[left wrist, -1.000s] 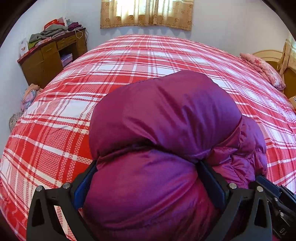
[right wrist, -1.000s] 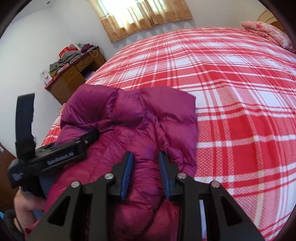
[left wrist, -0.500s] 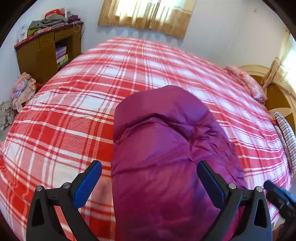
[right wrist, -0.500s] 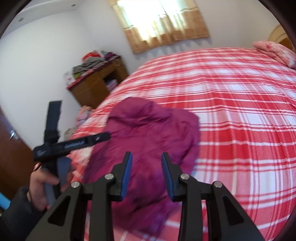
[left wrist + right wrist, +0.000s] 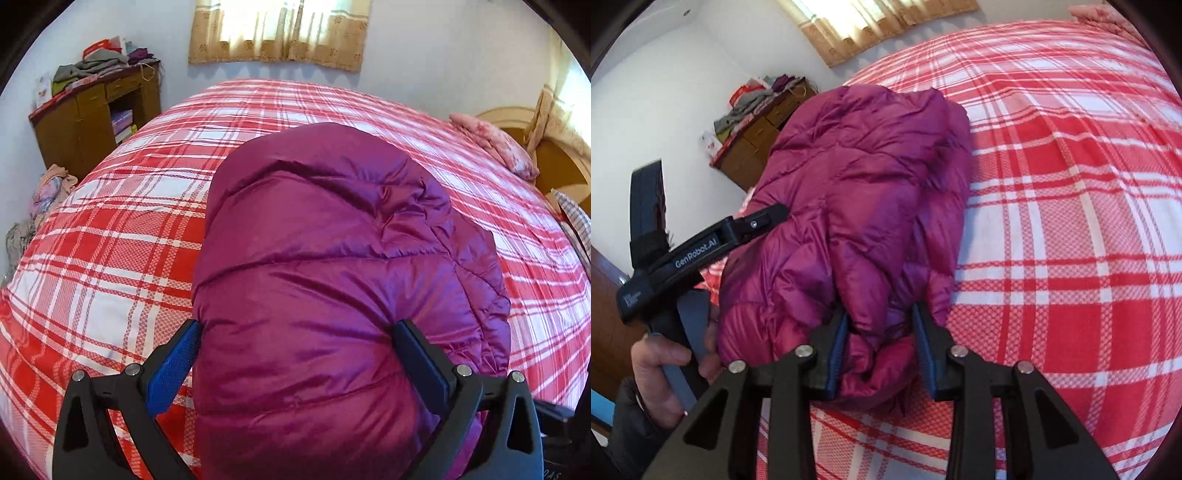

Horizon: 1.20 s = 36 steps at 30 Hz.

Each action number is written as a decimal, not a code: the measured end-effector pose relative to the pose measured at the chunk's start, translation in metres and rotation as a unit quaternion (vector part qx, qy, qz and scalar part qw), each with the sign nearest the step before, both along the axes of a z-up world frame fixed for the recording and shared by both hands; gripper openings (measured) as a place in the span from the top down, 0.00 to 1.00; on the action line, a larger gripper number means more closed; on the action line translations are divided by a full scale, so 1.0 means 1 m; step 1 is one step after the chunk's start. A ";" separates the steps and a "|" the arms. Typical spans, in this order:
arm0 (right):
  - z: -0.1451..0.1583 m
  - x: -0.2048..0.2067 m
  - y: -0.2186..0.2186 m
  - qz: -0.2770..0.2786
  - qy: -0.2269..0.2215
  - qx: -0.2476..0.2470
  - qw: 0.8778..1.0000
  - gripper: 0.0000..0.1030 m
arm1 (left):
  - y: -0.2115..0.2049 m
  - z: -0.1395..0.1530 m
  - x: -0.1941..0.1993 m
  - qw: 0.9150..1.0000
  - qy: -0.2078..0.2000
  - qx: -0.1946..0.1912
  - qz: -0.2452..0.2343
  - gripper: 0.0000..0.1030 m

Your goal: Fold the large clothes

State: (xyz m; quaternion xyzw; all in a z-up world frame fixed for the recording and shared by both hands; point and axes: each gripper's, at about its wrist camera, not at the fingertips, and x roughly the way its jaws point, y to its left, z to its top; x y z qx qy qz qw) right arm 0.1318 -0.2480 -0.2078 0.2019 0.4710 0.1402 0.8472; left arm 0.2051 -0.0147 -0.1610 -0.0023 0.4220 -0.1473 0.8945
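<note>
Both grippers angled downward, left gripper (image 5: 297, 345) wide, right gripper (image 5: 881, 341) narrower.

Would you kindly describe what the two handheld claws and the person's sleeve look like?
Both are black plastic with angular triangular cut-outs and silver bolts. The right claw and left claw have blue textured pads. Seen from the right wrist, the left one's body bears white "GenRobot.AI" lettering, a black strap and a grey handle. The sleeve is dark.

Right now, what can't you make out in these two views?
- Left wrist view: the puffy magenta down jacket hides the bed under it and whether the left hand-held gripper pinches it.
- Right wrist view: the jacket's near end is tucked between the right hand-held gripper; its sleeves and zip are folded away.
</note>
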 end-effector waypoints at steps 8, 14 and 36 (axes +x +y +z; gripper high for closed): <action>0.081 0.017 -0.037 -0.015 -0.092 -0.013 0.996 0.19 | 0.041 0.051 0.026 0.998 -0.036 -0.045 0.033 0.01; 0.094 0.081 -0.035 -0.028 -0.116 -0.048 0.992 0.45 | 0.020 0.049 0.082 0.998 -0.024 -0.043 0.040 0.01; 0.026 0.133 -0.033 -0.044 -0.044 -0.030 0.998 0.25 | 0.041 0.025 0.087 0.991 0.038 -0.128 0.005 0.01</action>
